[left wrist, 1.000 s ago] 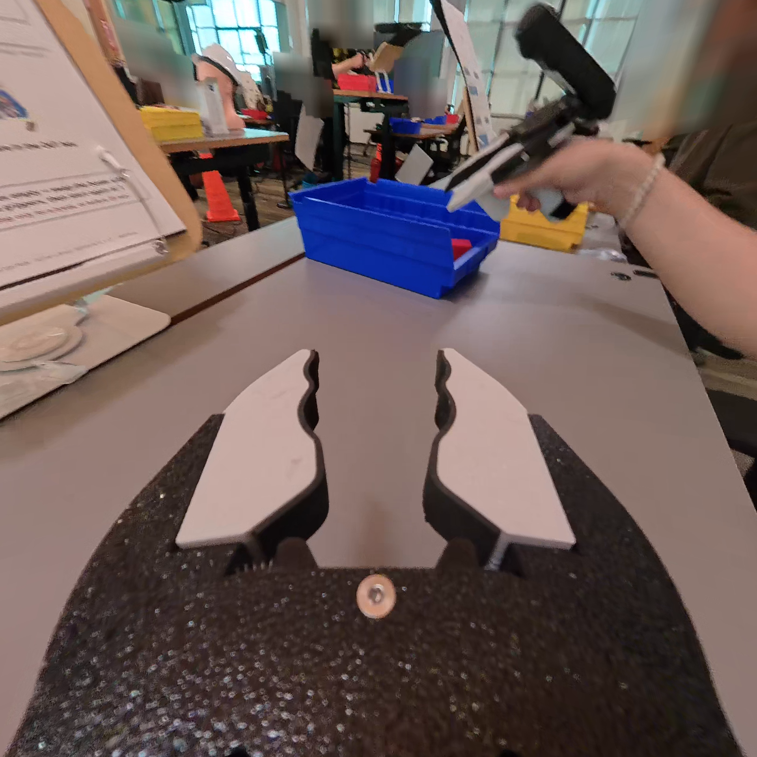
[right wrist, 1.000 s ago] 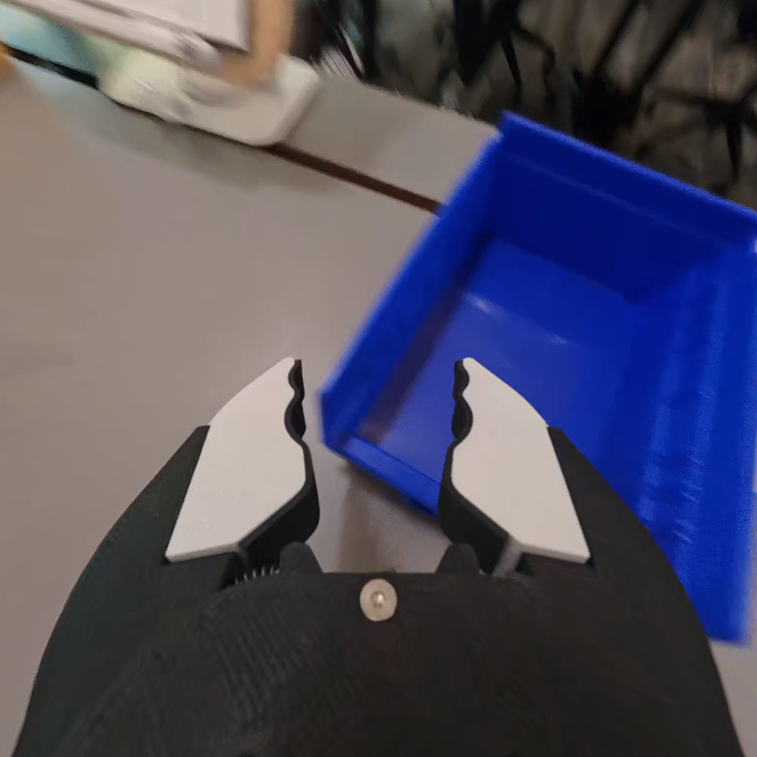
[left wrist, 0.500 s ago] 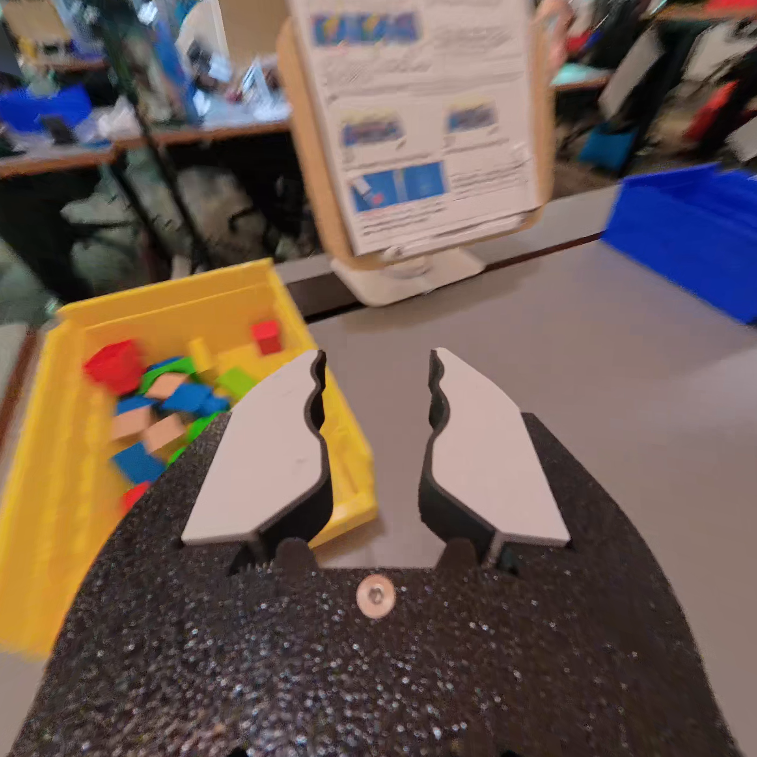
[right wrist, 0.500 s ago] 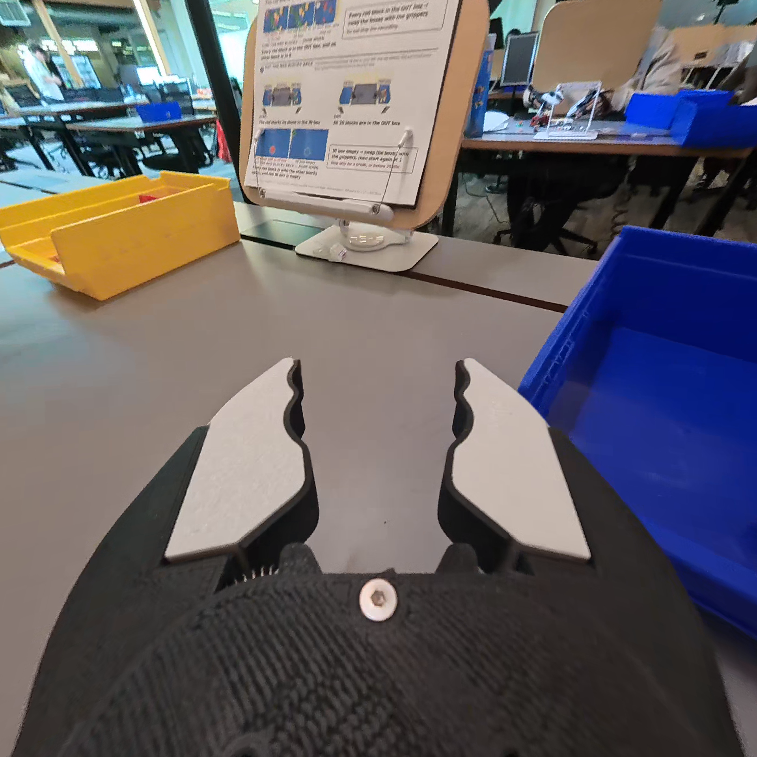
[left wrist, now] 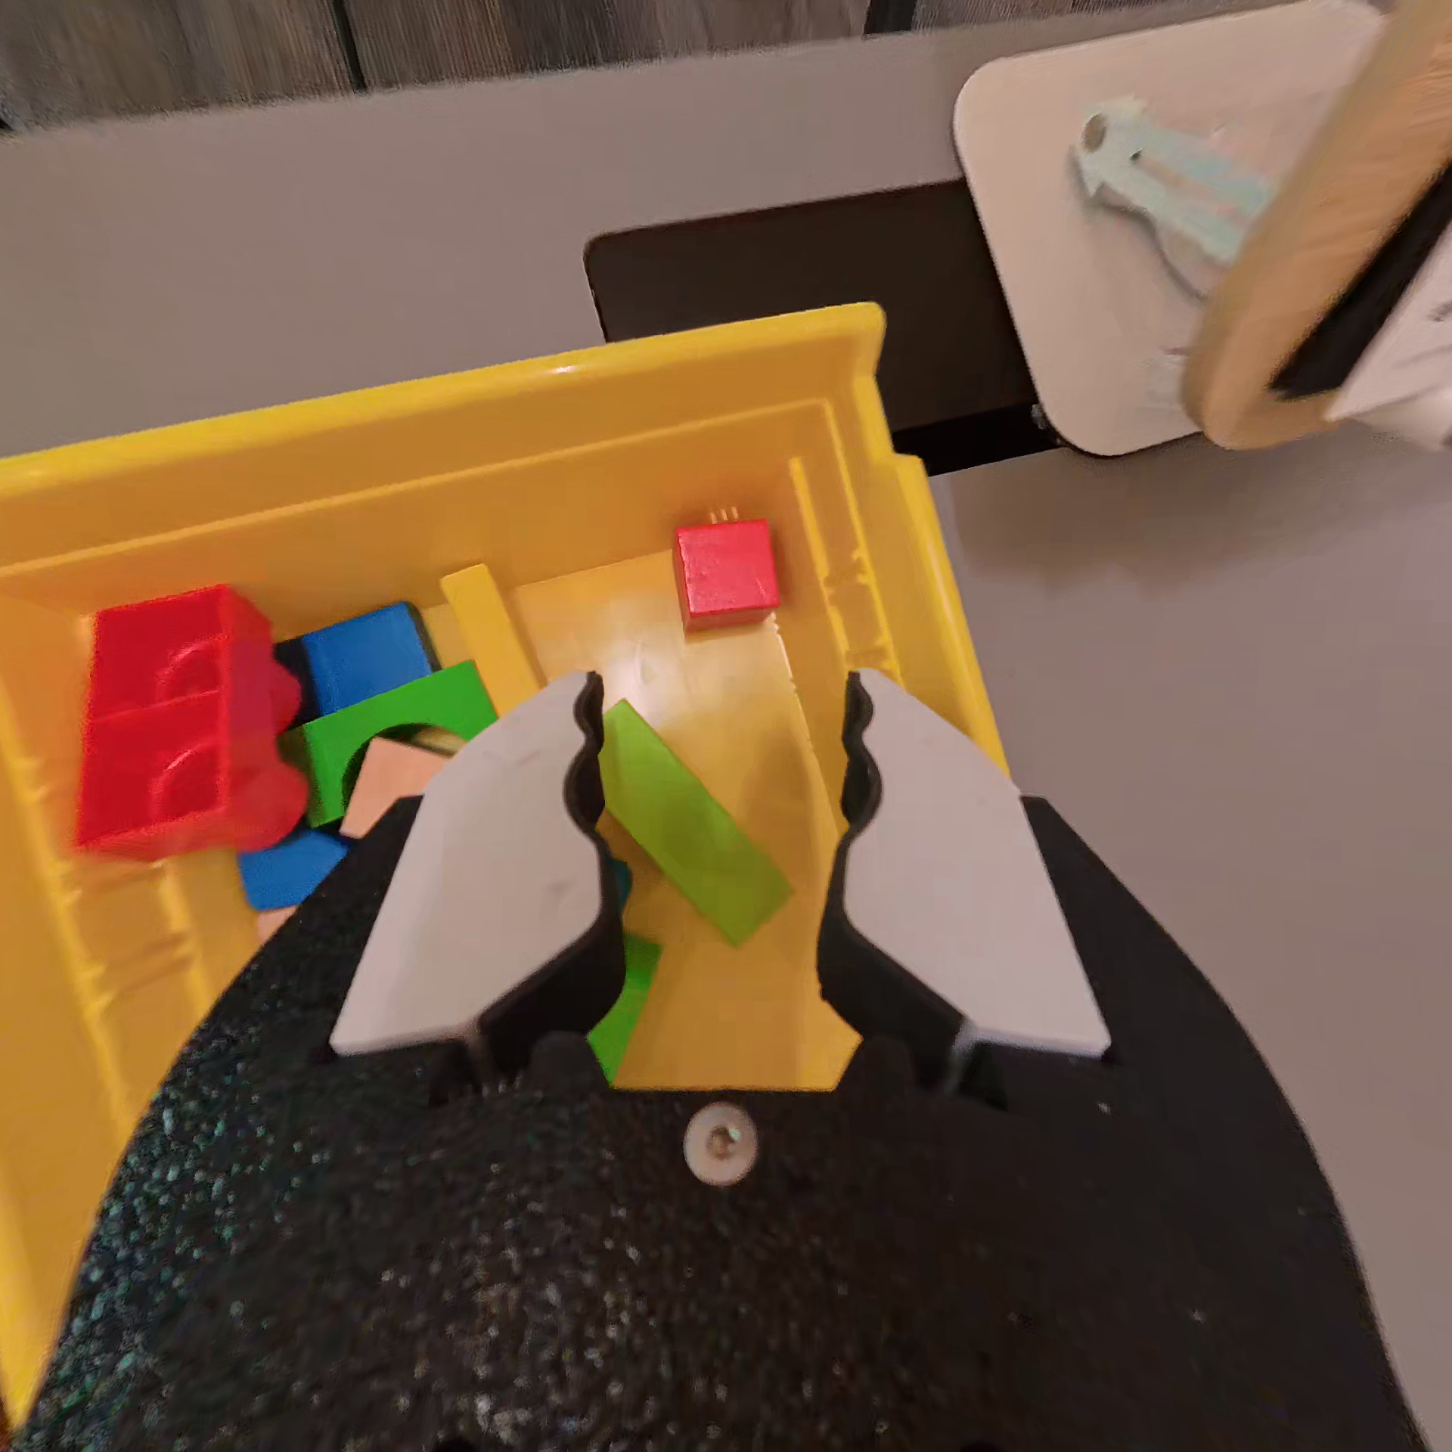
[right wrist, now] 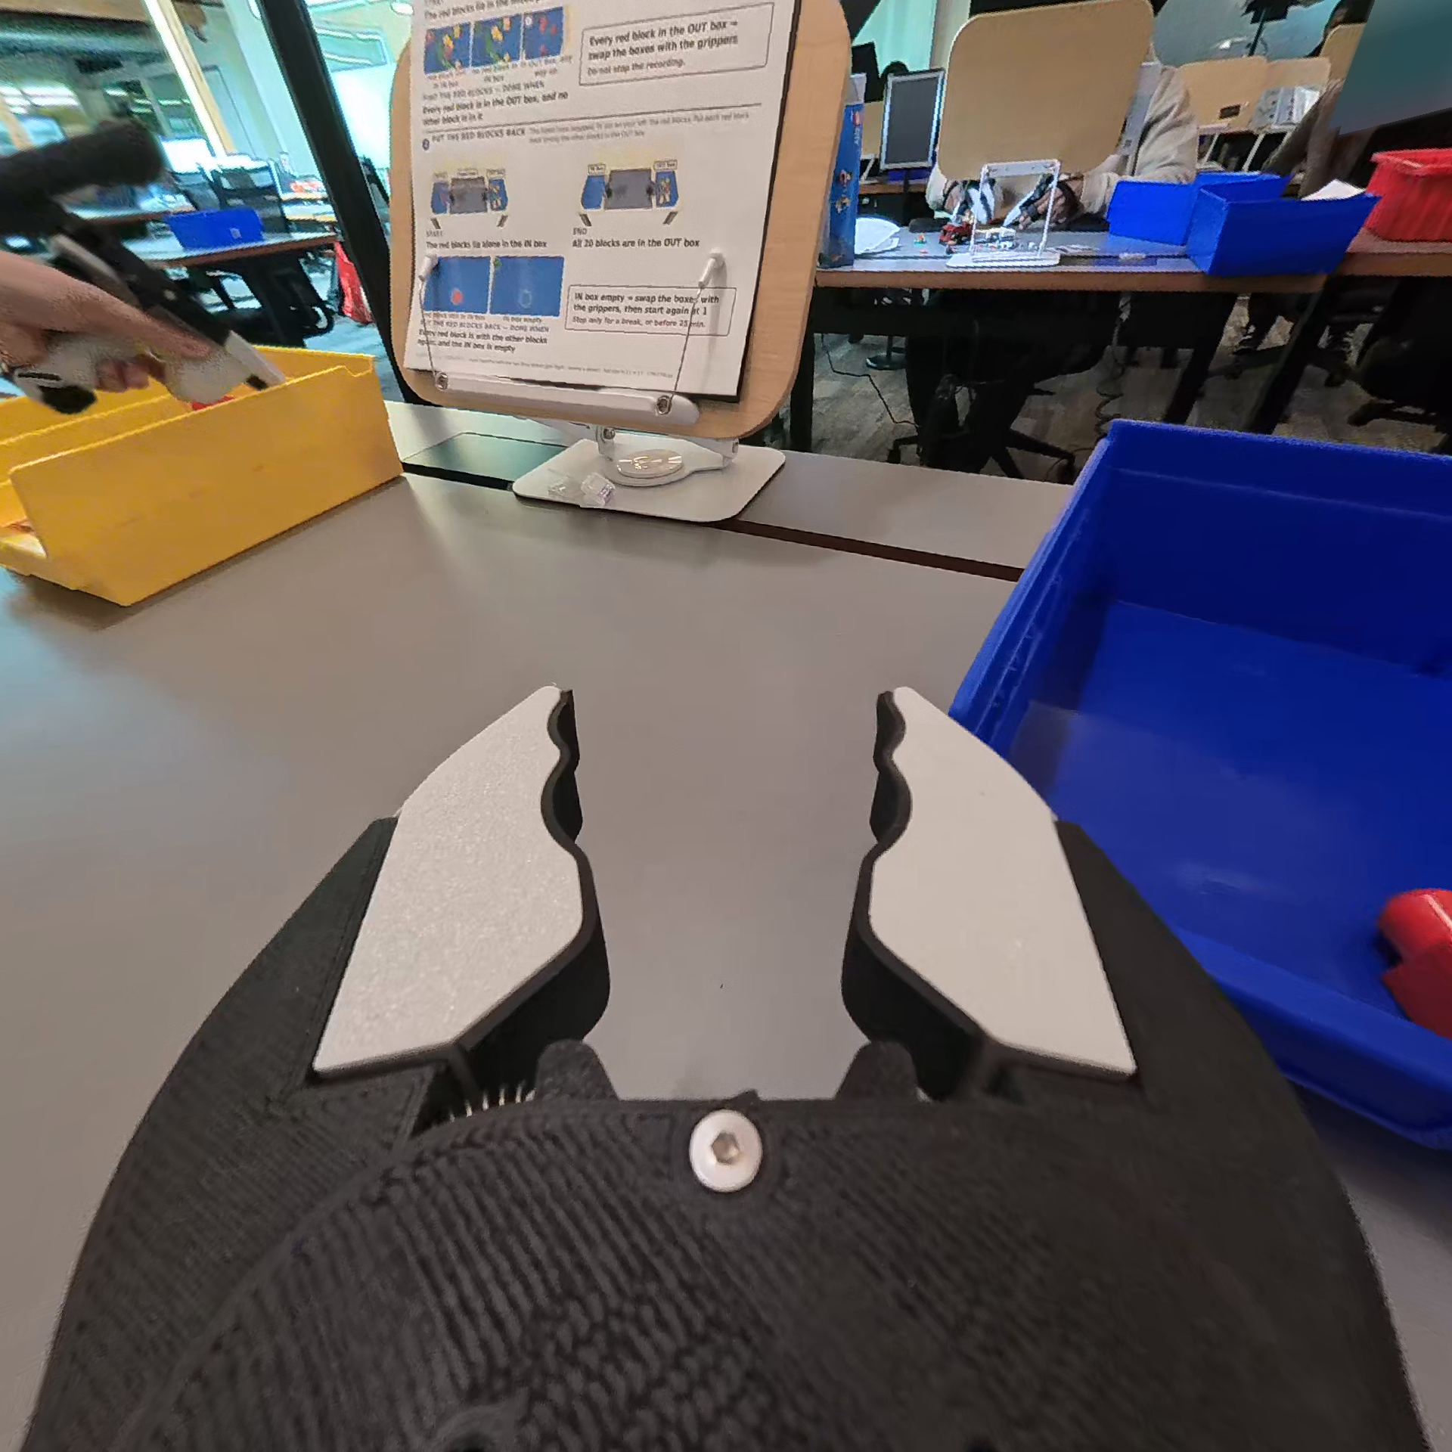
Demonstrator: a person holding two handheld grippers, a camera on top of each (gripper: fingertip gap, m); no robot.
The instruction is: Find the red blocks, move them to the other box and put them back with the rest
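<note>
My left gripper [left wrist: 723,691] is open and empty, hovering over the yellow box [left wrist: 471,408]. A small red cube [left wrist: 727,573] lies in the box's far right corner, just ahead of my fingertips. A big red studded brick [left wrist: 181,715] lies at the box's left among blue, green and wooden blocks. A light green bar [left wrist: 691,825] lies on the box floor under the open jaws, not gripped. My right gripper [right wrist: 723,707] is open and empty over the grey table, left of the blue box [right wrist: 1226,707]. A red block [right wrist: 1422,951] lies in the blue box. The left gripper also shows far left in the right wrist view [right wrist: 236,365], over the yellow box [right wrist: 196,479].
A wooden stand with an instruction sheet [right wrist: 605,196] on a white base [right wrist: 652,479] stands at the table's back between the boxes; its base shows in the left wrist view [left wrist: 1100,259]. A dark seam [right wrist: 880,550] crosses the table. Other tables and blue bins stand behind.
My left gripper swung left from the blue box side, came over the yellow box and tilted down into it, jaws a little wider. My right gripper left the blue box, then held still.
</note>
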